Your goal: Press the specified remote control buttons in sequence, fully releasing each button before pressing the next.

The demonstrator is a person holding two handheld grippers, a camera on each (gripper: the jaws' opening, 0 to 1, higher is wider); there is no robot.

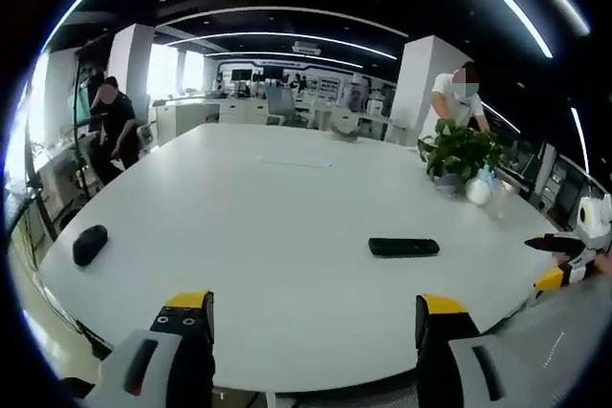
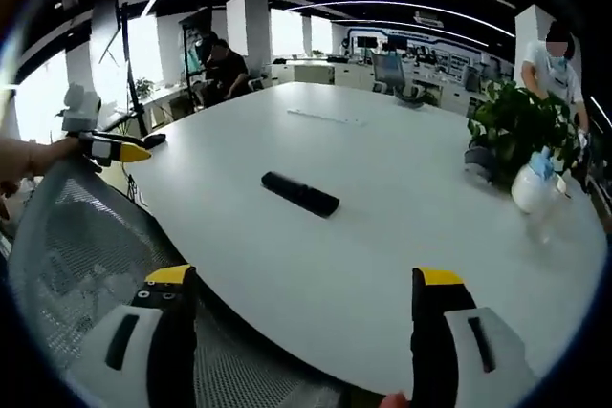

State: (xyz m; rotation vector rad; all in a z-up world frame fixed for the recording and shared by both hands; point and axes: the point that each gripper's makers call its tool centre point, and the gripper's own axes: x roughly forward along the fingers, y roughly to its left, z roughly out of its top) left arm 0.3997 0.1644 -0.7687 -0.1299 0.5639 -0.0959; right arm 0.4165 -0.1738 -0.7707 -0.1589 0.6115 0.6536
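Both grippers [image 1: 314, 317] [image 2: 304, 293] hang open, far from the remote [image 1: 404, 247]; a blind reach risks wrong buttons.

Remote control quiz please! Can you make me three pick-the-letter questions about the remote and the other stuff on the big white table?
1. Where is the remote control?
A. Lying flat on the white table
B. Held between a gripper's jaws
C. On the mesh chair

2. What colour are the tips of the left gripper?
A. Red
B. Yellow
C. Green

3. How does the right gripper stand?
A. Shut on the remote
B. Pressing a button
C. Open, holding nothing

Answers:
1. A, the black remote lies alone on the tabletop, apart from both grippers.
2. B, both jaws end in yellow caps in the left gripper view.
3. C, its jaws stand wide apart near the table's edge, with the remote farther off on the table.
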